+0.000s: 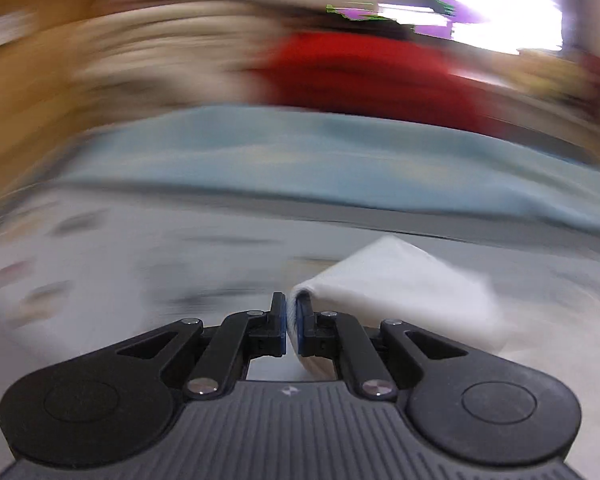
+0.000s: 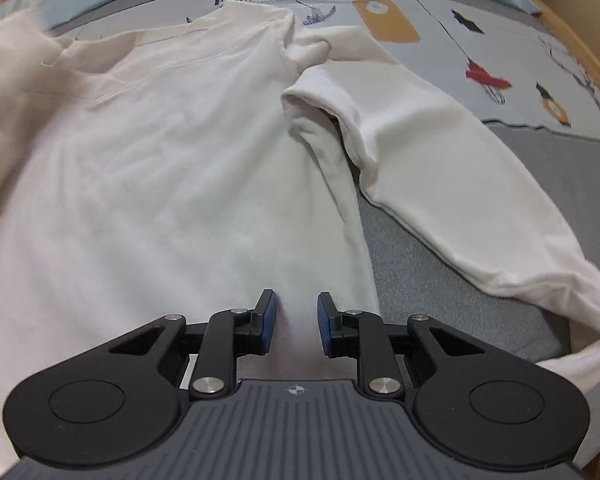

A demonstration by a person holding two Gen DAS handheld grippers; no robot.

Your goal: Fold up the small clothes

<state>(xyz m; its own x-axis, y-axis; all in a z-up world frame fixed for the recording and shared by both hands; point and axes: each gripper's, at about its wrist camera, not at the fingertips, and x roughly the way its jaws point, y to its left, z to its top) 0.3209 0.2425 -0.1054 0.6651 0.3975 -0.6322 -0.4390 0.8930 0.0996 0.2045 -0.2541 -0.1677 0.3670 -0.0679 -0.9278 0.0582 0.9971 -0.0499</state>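
At lower centre of the left wrist view, your left gripper [image 1: 291, 320] is clenched on a fold of the white shirt [image 2: 160, 168], lifting it to fold; your right gripper [image 2: 297, 316] hovers released over the hem, likely to steady it on the bed [image 2: 440, 264].

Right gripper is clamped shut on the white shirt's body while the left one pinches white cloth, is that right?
Not quite. The right wrist view shows the right gripper with its jaws apart over the white shirt, no cloth pinched between them. The rest holds: in the left wrist view the left gripper is shut on a fold of white cloth.
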